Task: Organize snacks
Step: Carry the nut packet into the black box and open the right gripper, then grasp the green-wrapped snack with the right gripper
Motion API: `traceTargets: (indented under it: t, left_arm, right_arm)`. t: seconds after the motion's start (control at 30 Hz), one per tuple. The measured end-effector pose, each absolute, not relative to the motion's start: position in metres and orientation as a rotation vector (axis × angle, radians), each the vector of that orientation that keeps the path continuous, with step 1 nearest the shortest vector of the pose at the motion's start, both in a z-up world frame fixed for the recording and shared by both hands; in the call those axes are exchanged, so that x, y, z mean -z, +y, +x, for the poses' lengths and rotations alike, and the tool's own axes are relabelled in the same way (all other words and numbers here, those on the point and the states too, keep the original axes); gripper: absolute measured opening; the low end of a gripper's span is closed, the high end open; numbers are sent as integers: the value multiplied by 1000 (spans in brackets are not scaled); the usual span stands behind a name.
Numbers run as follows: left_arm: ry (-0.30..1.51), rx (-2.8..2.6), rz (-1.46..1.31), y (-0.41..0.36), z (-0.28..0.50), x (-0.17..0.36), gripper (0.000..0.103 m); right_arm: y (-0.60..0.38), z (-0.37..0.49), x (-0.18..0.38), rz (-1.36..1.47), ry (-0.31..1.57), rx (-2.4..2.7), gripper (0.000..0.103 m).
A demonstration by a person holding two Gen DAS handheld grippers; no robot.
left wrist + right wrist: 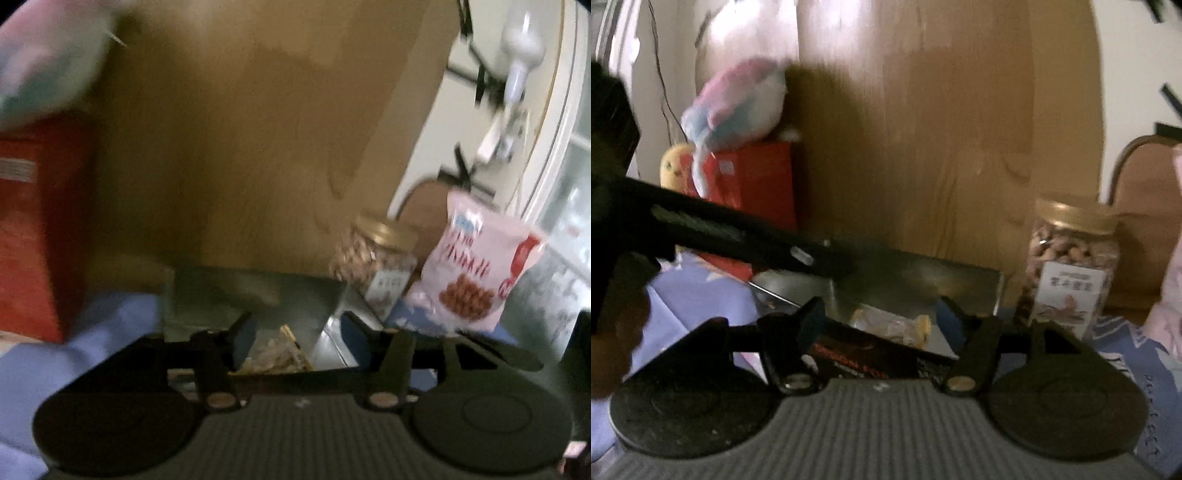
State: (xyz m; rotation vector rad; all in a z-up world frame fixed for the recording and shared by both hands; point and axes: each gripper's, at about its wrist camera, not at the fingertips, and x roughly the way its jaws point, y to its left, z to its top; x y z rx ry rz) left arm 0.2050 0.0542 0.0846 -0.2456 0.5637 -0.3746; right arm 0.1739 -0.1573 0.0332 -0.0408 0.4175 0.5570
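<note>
A metal tin (258,295) (960,280) stands open on the blue cloth, with a clear-wrapped snack (277,354) (897,325) inside. My left gripper (297,338) is open above the tin, the wrapped snack between its fingers. My right gripper (882,325) is open, with a dark box with red lettering (860,354) lying between its fingers; I cannot tell if it is gripped. A nut jar with a gold lid (376,258) (1071,273) and a pink snack bag (472,266) stand right of the tin.
A red box (37,229) (753,181) stands at the left with a plush toy (738,103) on it. A wooden board (240,129) rises behind the tin. The left gripper's arm (701,229) crosses the right wrist view.
</note>
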Motion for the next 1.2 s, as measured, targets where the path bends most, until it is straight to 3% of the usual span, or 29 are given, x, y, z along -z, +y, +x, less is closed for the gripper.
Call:
traceTargets:
  t: [0.13,0.27,0.37,0.53,0.73,1.0,1.13,1.2]
  left_arm:
    - [552,309,-327,101,167,-82,56]
    - [625,210,-401,129,151,-55,57]
    - [669,164,-436,137,151,-36,57]
    - [754,201,-492,134,153,-13,46]
    - [759,269,-408,111,117,-9,46]
    - [670,300,-454,127,86,-27,53]
    - [724,261,-527,138,99,-23,53]
    - [741,261,-534,141,105,-16,59]
  right_arm:
    - [-171,150,-23,28,493,-636,65]
    - [-150,138,-13,-1,543,-708,40]
    - [-129,143,-9,-17,597,-755,31]
    - [-119,156,7,-16,704,-704,29]
    - [-139,124,11,-22,787,-716,30]
    - [-159,77,-6,3,677,-726,34]
    - [-143,89,-12,87,679,-770,40]
    - [-130,89,-12,61,668,-788,47]
